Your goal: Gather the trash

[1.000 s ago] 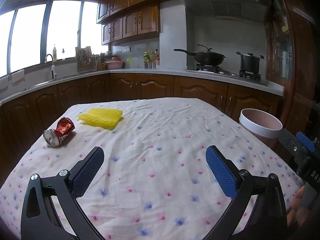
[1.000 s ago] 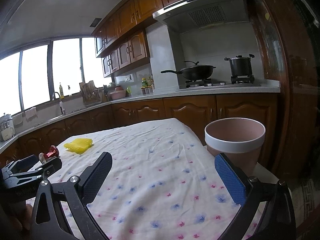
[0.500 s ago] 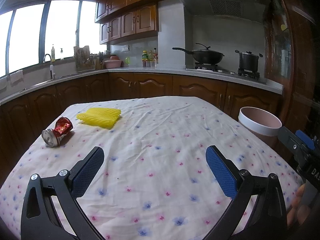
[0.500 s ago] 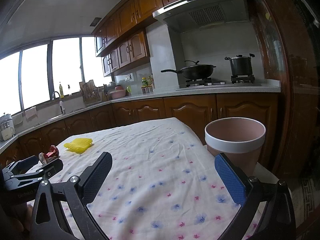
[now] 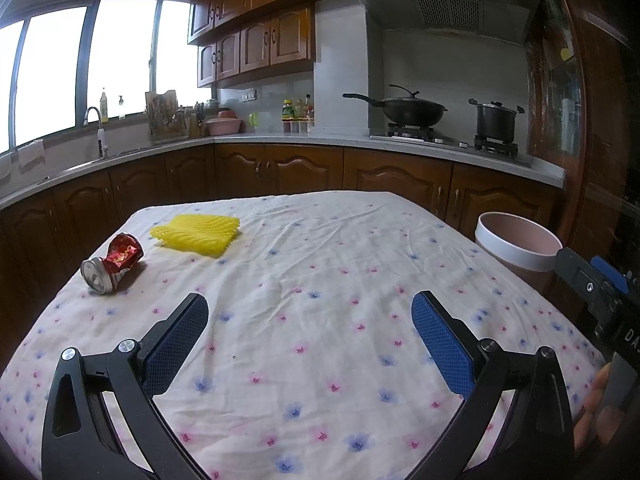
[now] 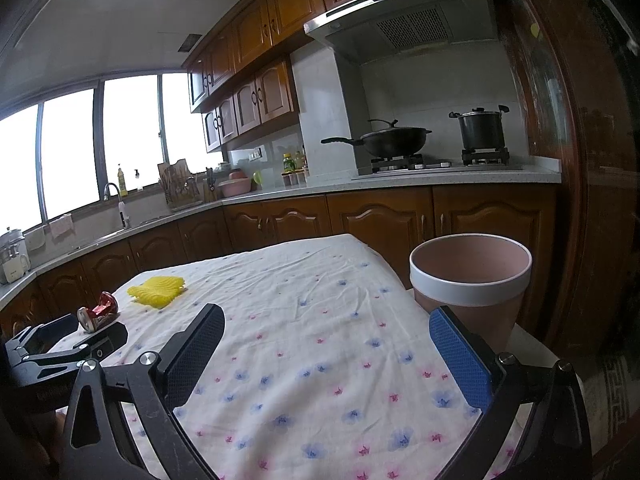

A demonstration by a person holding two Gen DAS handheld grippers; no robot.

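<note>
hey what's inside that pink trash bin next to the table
The upper inner wall of the pink bin looks bare, with no trash showing. Its bottom is hidden behind the white rim, so anything lying there cannot be seen.

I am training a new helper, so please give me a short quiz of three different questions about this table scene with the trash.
1. True or false: the left claw holds the crushed can.
2. Which lies nearer the crushed can: (a) the yellow foam net, (b) the pink bin?
3. Fill in: the bin stands beside the table's ____ edge.

Key: 1. False, both claws, also the right claw, are open and empty. 2. a. 3. right.
</note>
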